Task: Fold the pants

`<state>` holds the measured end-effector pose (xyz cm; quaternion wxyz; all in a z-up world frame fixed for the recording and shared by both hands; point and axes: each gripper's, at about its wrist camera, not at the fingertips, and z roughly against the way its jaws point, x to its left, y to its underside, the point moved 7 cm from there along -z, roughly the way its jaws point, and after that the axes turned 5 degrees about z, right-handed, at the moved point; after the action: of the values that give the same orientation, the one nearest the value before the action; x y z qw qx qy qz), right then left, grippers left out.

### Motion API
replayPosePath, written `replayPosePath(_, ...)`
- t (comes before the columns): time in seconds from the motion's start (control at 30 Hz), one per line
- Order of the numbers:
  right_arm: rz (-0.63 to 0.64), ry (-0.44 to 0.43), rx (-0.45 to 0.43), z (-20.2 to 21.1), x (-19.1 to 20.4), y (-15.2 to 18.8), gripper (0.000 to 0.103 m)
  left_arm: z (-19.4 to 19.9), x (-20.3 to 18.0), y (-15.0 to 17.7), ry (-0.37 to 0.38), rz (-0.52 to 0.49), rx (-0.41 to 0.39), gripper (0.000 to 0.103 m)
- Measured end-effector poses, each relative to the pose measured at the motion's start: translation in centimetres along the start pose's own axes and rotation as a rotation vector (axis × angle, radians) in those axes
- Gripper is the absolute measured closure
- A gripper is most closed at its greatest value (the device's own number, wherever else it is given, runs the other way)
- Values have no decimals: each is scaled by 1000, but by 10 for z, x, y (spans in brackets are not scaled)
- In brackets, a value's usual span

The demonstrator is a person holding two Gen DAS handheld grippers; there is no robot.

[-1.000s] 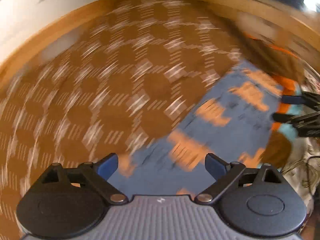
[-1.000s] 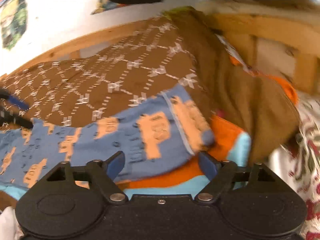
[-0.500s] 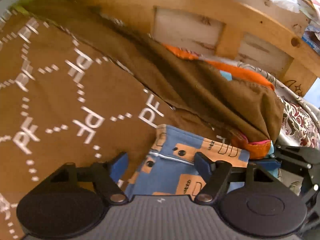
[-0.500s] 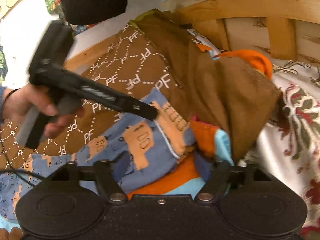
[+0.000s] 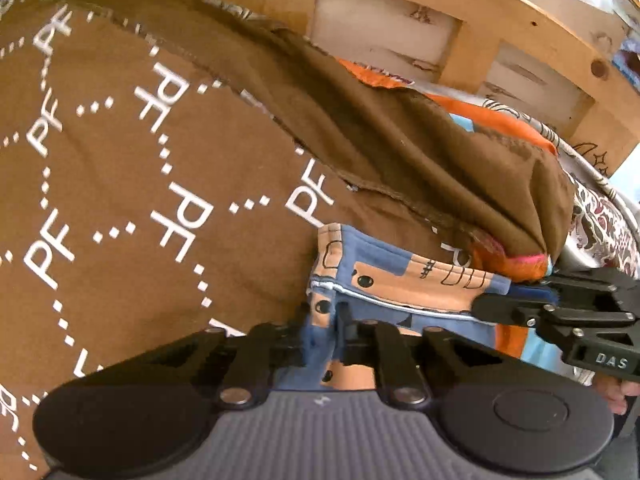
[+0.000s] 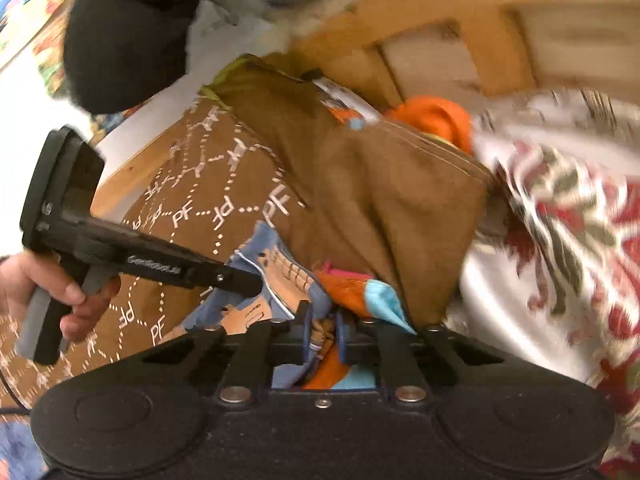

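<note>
The blue cotton pants with an orange vehicle print [image 5: 404, 284] lie on the brown bedspread with white "PF" lettering [image 5: 120, 184], waistband end up near the wooden slatted headboard [image 5: 472, 40], and the long axis runs from that corner back down toward the lower left in the right wrist view, so the legs trail away out of sight. Both claws are closing right now with fabric between the fingers: the left claw [image 5: 324, 320] has a bunched fold of the waistband corner, the right claw [image 6: 322, 326] has the other corner plus what looks like an orange and light-blue layer [image 6: 360, 292] underneath. A second ago both sets of jaws stood wide apart over the cloth and the left one was way further down the leg, so it's swung up to the waistband. The left hand [image 6: 60, 292] grips its handle pistol-style, tool angled steeply down. A rumpled plain brown cloth [image 5: 420, 152] sits just behind the waistband.
</note>
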<state>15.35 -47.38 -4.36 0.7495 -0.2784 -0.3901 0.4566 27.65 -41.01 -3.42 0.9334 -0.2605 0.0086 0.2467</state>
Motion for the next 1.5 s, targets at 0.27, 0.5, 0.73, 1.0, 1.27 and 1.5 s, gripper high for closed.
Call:
replayPosePath(0.27, 331, 79, -129, 21, 34, -7, 93, 9, -14, 2, -42, -73, -71, 94)
replayPosePath(0.5, 213, 82, 8, 2, 10, 2, 86, 2, -3, -3, -61, 32, -27, 53)
replayPosePath(0.73, 132, 20, 42, 6, 12, 9, 67, 32, 0, -16, -126, 228, -42, 36)
replayPosePath(1.0, 43, -2, 40, 2, 3, 7, 77, 11, -11, -9, -65, 393, 67, 55)
replayPosePath(1.27, 490, 54, -97, 20, 53, 9, 90, 15, 12, -15, -1, 601, 64, 54)
replayPosePath(1.5, 776, 55, -85, 17, 86, 33, 90, 42, 9, -12, 94, 708, 60, 34)
